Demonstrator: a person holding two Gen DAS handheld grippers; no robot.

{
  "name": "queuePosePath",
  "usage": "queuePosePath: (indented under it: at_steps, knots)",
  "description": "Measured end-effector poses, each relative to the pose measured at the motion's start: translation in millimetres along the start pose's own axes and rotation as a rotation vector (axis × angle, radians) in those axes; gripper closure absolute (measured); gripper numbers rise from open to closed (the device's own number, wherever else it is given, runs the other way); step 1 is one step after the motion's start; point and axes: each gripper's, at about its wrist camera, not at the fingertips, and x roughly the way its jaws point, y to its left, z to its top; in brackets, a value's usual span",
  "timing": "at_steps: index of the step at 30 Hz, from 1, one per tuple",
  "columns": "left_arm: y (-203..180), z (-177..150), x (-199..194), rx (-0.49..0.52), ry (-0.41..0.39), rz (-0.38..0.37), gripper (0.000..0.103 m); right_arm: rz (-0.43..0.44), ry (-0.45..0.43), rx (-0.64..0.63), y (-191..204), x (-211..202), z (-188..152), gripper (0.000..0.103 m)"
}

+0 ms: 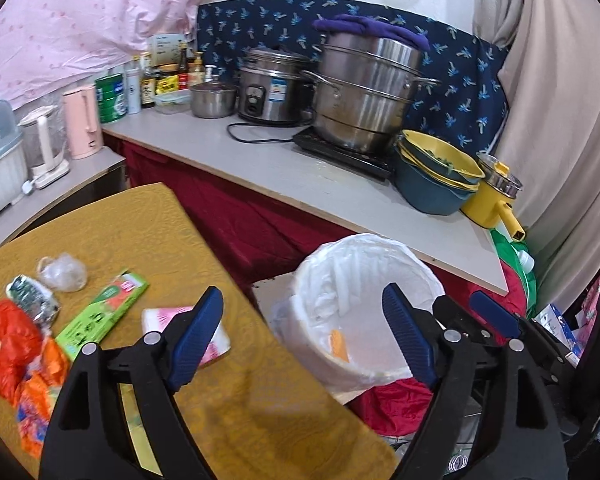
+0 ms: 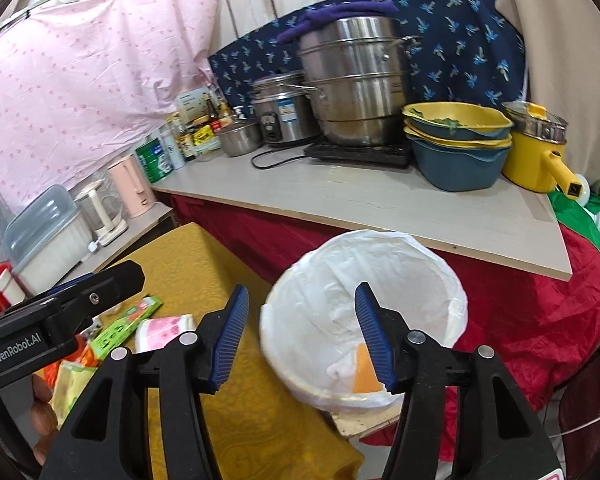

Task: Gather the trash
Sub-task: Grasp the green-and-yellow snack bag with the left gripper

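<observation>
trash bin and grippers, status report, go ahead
Left gripper open, empty. Right gripper open, empty, over the trash bin. Orange scrap in the bin; wrappers wait on the table. Nothing in the way.

A table (image 1: pixel 112 224) holds scattered wrappers (image 1: pixel 100 312) on its left part. A lined bin (image 1: pixel 364 304) stands just right of it, before a counter (image 1: pixel 292 176) bearing pots (image 1: pixel 364 92).
</observation>
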Motion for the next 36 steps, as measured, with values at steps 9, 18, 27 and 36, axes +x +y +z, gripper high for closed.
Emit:
queuePosePath:
  at_steps: [9,18,27,36]
  knots:
    - [75,-37,-62,-0.061,0.010,0.209,0.015,0.088,0.038,-0.067,63,-12,-26,0.048]
    - [137,-97,-91,-0.186,0.108,0.252,0.012,0.156,0.102,-0.123,111,-14,-62,0.048]
    - [149,-137,-77,-0.266,0.190,0.201,0.012,0.173,0.160,-0.147,128,-12,-94,0.046]
    - [138,-151,-46,-0.235,0.253,0.172,0.044,0.153,0.206,-0.148,121,-4,-112,0.046]
